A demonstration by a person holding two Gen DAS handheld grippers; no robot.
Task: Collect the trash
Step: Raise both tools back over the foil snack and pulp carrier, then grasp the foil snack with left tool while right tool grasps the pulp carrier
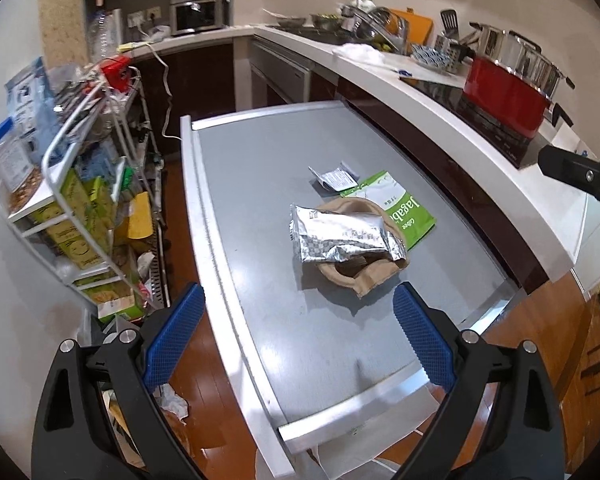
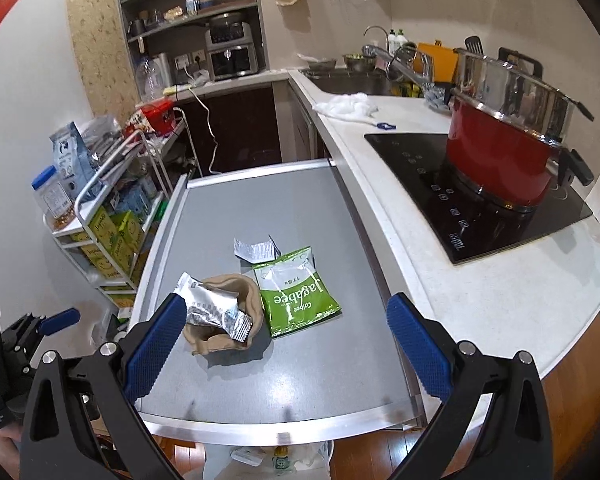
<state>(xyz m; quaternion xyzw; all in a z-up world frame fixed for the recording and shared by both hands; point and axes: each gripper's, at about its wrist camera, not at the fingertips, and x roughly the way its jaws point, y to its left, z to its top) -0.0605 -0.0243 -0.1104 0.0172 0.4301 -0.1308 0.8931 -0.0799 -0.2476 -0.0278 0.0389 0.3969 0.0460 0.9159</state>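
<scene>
On the grey table top [image 1: 268, 168] [image 2: 268, 208] lie three wrappers and a soft tan pouch [image 1: 352, 276] [image 2: 228, 320]. A crumpled silver foil wrapper [image 1: 340, 240] [image 2: 216, 308] rests across the pouch. A green Jagabee snack bag [image 1: 400, 210] [image 2: 296, 292] lies flat beside it, and a small white torn packet [image 1: 334, 178] [image 2: 256, 250] sits just beyond. My left gripper [image 1: 300, 332] hovers open above the near side of the table, short of the pouch. My right gripper [image 2: 280, 344] is open too, above the table's near edge, its left finger close to the foil.
A white wire cart [image 1: 80, 184] [image 2: 108, 216] packed with boxes stands left of the table. The white counter [image 2: 480, 280] on the right carries a black cooktop [image 2: 460, 200] and a red pot [image 1: 512, 92] [image 2: 504, 148]. A white bag [image 2: 276, 460] with scraps sits below the table's front edge.
</scene>
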